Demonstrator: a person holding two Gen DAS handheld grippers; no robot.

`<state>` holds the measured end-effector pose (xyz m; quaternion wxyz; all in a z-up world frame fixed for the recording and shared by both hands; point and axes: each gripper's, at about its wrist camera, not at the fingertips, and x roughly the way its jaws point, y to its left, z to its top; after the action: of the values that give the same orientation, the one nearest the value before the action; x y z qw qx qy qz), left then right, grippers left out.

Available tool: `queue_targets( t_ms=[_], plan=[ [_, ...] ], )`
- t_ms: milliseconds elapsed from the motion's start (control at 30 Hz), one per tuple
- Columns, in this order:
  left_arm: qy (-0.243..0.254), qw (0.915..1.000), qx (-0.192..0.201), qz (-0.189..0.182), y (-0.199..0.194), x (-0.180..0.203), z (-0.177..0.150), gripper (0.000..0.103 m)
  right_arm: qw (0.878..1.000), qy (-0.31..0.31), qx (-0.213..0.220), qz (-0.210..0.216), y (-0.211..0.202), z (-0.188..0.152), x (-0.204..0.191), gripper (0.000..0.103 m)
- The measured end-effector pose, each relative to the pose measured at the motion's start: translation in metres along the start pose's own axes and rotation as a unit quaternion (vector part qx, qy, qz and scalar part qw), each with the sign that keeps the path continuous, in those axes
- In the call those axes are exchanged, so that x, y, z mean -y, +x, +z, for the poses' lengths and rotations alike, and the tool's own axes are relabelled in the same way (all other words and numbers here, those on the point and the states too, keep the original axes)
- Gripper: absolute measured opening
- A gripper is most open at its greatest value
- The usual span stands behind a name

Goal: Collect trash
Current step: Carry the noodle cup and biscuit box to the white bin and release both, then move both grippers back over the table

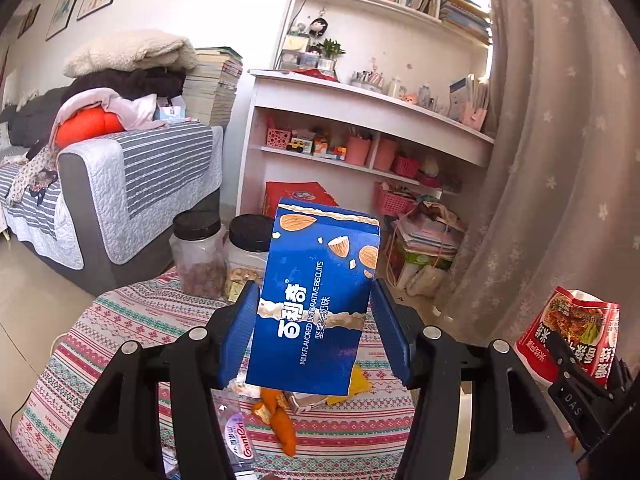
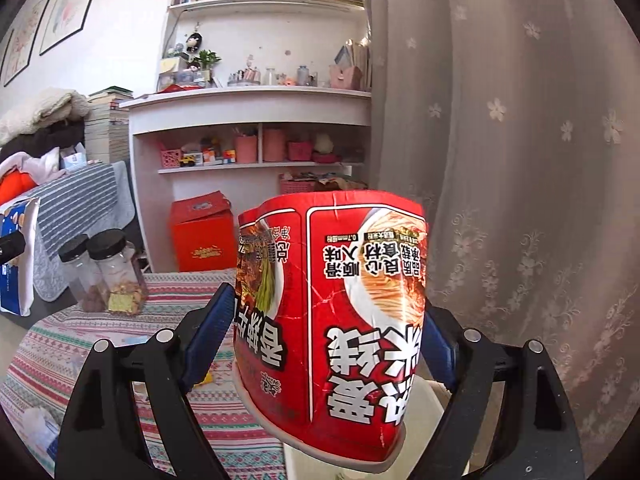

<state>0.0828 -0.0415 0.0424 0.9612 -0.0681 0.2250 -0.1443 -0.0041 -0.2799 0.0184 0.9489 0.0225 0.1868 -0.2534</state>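
- Our left gripper [image 1: 314,330] is clenched on a blue biscuit box [image 1: 316,300], holding it upright above the desk [image 1: 120,328] with its patterned cloth.
- Under the box, orange peel [image 1: 280,424] and a plastic wrapper [image 1: 240,436] lie on the desk; two black-lidded jars [image 1: 200,256] stand behind.
- Our right gripper [image 2: 324,336] grasps a red noodle cup [image 2: 332,320], upside down and dented, raised near the desk's right edge beside the curtain [image 2: 520,200].

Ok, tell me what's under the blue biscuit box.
Under the blue box: orange peel, a yellow scrap and a foil wrapper on the tablecloth. The box hides whatever lies directly behind it.
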Motion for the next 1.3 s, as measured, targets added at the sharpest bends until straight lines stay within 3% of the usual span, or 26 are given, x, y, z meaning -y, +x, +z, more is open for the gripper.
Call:
queue_targets(
  t_ms=[167, 267, 300, 400, 767, 1067, 1100, 1133, 1300],
  plan=[
    [0.02, 0.9991, -0.019, -0.031, 0.012, 0.037, -0.011, 0.057, 0.998, -0.001, -0.049, -0.04, 0.016, -0.013, 0.03, 0.083],
    [0.031, 0.9974, -0.034, -0.056, 0.018, 0.062, -0.019, 0.057, 0.995, 0.003, -0.086, -0.048, 0.024, -0.02, 0.046, 0.09],
    [0.035, 0.9966, -0.04, -0.064, 0.021, 0.072, -0.023, 0.057, 0.995, 0.006, -0.089, -0.055, 0.023, -0.023, 0.052, 0.095],
    [0.047, 0.9934, -0.058, -0.087, 0.03, 0.097, -0.032, 0.057, 0.993, 0.012, -0.09, -0.076, 0.02, -0.024, 0.068, 0.096],
    [0.068, 0.9657, -0.172, -0.182, 0.065, 0.169, -0.079, 0.057, 0.981, 0.073, -0.094, -0.152, 0.017, -0.024, 0.134, 0.096],
    [0.065, 0.9436, -0.242, -0.216, 0.09, 0.192, -0.11, 0.058, 0.978, 0.075, -0.099, -0.169, 0.017, -0.027, 0.144, 0.096],
    [0.066, 0.9414, -0.248, -0.219, 0.092, 0.193, -0.112, 0.063, 0.978, 0.074, -0.099, -0.17, 0.018, -0.026, 0.143, 0.096],
    [0.066, 0.9405, -0.251, -0.219, 0.093, 0.193, -0.114, 0.068, 0.978, 0.074, -0.099, -0.17, 0.018, -0.026, 0.143, 0.096],
    [0.05, 0.9409, -0.262, -0.209, 0.098, 0.181, -0.113, 0.074, 0.978, 0.072, -0.098, -0.169, 0.018, -0.027, 0.141, 0.096]
  ],
)
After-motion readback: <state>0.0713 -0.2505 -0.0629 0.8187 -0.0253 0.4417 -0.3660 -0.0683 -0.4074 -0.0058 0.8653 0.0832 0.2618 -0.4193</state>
